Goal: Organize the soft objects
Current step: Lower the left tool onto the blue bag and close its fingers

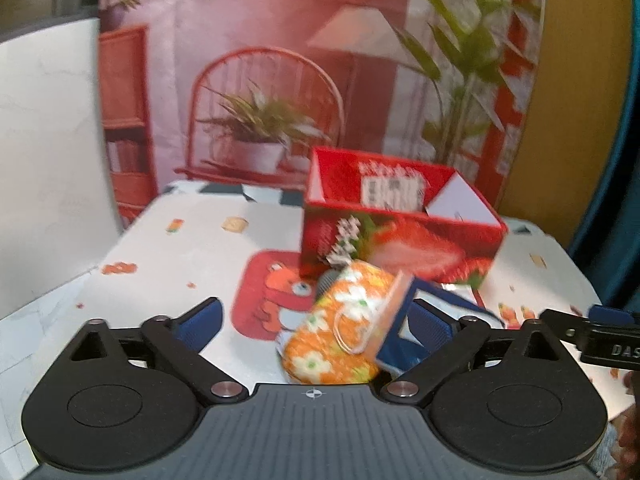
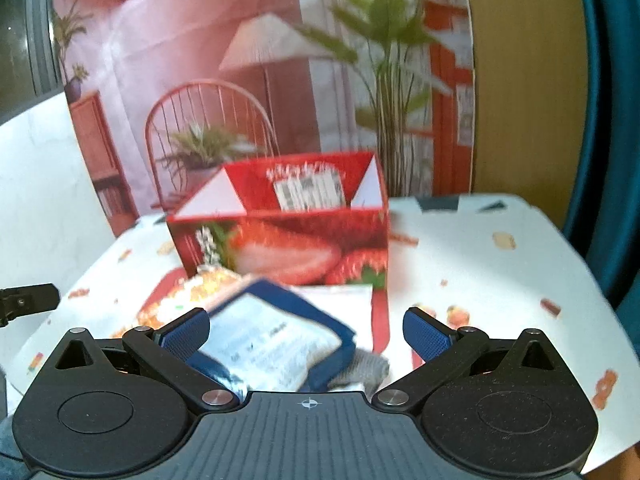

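**A:** What is on the table [image 1: 180,248]?

**B:** A white cloth with small cartoon prints covers it. Toward the back stands a red cardboard box [image 1: 400,240] printed with strawberries, its top open. Just in front of the box lie the soft things: an orange bundle with white flowers [image 1: 340,320], and right beside it a blue and white packet [image 2: 272,344]. A bit of grey knit fabric [image 2: 360,368] peeks out from under the packet.

**A:** And the grippers?

**B:** The left gripper [image 1: 316,320] has its blue-padded fingers spread wide, one on each side of the orange bundle. The pads do not press on it. The right gripper [image 2: 306,332] is also spread wide, with the blue and white packet lying between its fingers. The left pad looks close to the packet's edge, but the picture is blurred and no squeeze shows.

**A:** Anything behind?

**B:** A printed backdrop [image 1: 280,60] showing a chair, lamp and plants.
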### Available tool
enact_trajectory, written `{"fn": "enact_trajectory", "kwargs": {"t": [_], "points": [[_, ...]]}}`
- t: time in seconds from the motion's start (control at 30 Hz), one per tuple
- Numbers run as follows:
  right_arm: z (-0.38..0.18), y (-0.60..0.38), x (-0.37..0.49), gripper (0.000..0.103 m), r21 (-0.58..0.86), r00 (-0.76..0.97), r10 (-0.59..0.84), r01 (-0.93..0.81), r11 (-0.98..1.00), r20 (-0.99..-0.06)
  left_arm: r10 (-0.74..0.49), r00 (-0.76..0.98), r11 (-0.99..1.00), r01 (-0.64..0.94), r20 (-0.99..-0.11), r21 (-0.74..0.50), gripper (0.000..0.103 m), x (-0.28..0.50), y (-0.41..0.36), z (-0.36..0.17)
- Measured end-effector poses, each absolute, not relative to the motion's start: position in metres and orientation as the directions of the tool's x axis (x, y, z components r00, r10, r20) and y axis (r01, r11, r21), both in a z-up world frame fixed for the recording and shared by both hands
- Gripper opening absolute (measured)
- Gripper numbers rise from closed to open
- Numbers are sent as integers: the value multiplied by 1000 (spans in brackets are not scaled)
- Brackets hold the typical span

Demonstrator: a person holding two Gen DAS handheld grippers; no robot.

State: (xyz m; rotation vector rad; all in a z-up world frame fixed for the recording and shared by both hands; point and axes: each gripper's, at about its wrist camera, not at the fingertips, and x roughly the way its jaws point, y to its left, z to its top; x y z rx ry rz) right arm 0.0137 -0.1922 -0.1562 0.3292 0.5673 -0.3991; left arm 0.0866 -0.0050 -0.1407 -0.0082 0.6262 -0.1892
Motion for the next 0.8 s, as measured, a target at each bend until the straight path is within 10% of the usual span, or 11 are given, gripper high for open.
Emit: {"fn": "enact_trajectory", "kwargs": {"t": [0.4,0.8], "points": [[-205,-197,35,84,200,736,-147,361,911,-661,-380,634,921,327,-673,-212,53,106,-34,-190],[-223,-205,41,76,227,737,-92,321,919,-670,-449,522,891,318,-725,-323,52,130,-52,-219]]}}
